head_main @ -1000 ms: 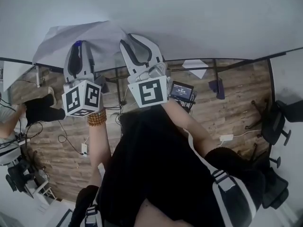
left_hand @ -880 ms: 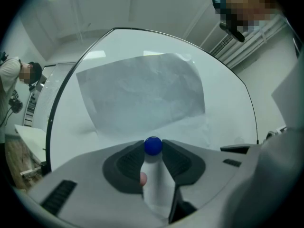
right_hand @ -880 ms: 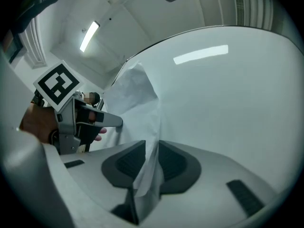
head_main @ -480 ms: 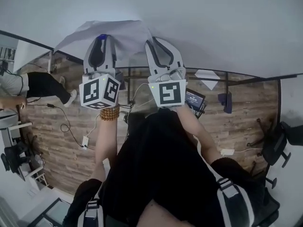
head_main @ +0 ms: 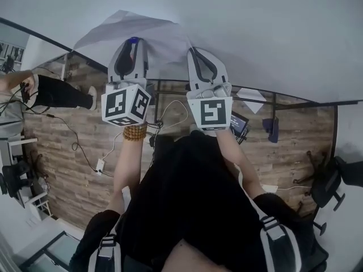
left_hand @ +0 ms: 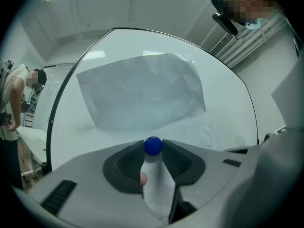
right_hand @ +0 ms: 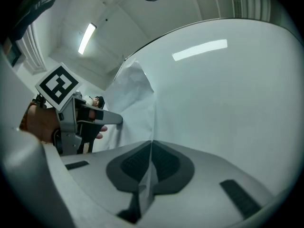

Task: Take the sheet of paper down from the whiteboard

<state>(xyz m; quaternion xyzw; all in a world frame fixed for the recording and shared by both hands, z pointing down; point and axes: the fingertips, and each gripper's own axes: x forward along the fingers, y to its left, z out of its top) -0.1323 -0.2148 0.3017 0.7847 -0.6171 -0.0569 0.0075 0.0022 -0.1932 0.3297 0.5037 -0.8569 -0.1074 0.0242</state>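
The white sheet of paper [head_main: 142, 32] lies crumpled against the whiteboard [head_main: 261, 33] at the upper left of the head view. My right gripper [head_main: 196, 53] is shut on the sheet's right edge; in the right gripper view that edge [right_hand: 152, 127] runs straight down between the pads. My left gripper [head_main: 132, 43] is shut on a blue-headed white magnet [left_hand: 152, 146], held just in front of the lower part of the paper [left_hand: 142, 94]. The right gripper view also has the left gripper [right_hand: 113, 121] beside the sheet. Both grippers point level at the board.
A person [head_main: 54, 92] stands at the left on the wooden floor [head_main: 85, 146], with cables [head_main: 74, 135] around. A small screen device [head_main: 239, 123] and the board's dark frame [head_main: 272, 89] lie below the board. An office chair [head_main: 328, 181] is at the right.
Both grippers keep their holds. The head view has swung, so grippers and paper sit further right and higher in the picture. The person at the left has shifted position.
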